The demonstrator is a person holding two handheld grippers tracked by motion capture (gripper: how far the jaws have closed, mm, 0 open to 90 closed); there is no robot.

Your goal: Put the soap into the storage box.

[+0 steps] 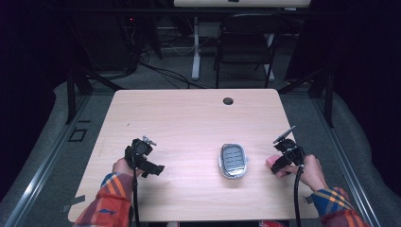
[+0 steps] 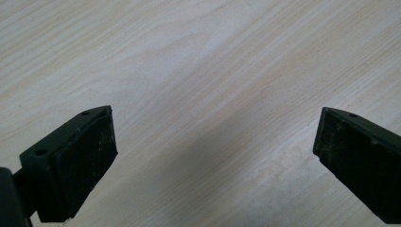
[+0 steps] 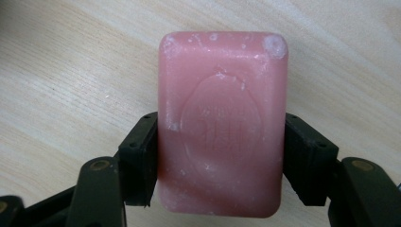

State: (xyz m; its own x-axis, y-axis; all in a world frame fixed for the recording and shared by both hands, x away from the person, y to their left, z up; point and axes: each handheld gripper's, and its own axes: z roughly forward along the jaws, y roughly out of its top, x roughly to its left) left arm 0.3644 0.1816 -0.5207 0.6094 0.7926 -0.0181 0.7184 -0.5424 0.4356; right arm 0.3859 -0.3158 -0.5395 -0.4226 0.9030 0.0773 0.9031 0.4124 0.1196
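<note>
Pink soap (image 3: pixel 222 125) (gripped) beside empty soap dish (image 1: pixel 233 161).

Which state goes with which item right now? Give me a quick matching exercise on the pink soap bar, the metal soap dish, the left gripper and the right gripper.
Items:
1. pink rectangular soap bar
2. silvery metal soap dish
3. left gripper
4. right gripper

States:
A. jaws wide apart over bare wooden table
B. stands empty mid-table between both hands
C. jaws pressed on both long sides of a bar
D. lies flat on the table, clamped at its near half

Pairs: 1-D, 2-B, 3-A, 4-C
</note>
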